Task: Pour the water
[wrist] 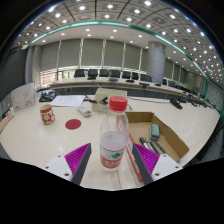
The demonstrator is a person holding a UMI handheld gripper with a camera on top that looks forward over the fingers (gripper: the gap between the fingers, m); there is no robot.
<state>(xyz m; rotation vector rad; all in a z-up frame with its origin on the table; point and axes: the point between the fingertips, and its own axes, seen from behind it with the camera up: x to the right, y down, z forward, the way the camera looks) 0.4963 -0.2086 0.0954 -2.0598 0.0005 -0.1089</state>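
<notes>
Upright water bottle point(114, 138) between claw point(113, 160) fingers, gripped

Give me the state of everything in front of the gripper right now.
water bottle: upright, red cap on, between the fingers
gripper: fingers close on the bottle; contact cannot be told
cardboard box: open, things inside
jar: upright on the table, beyond the fingers
red disc: lying flat on the table

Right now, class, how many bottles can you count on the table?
1. The water bottle with a red cap stands between the hand-held gripper fingers. Others may be hidden behind the cardboard box.
</notes>
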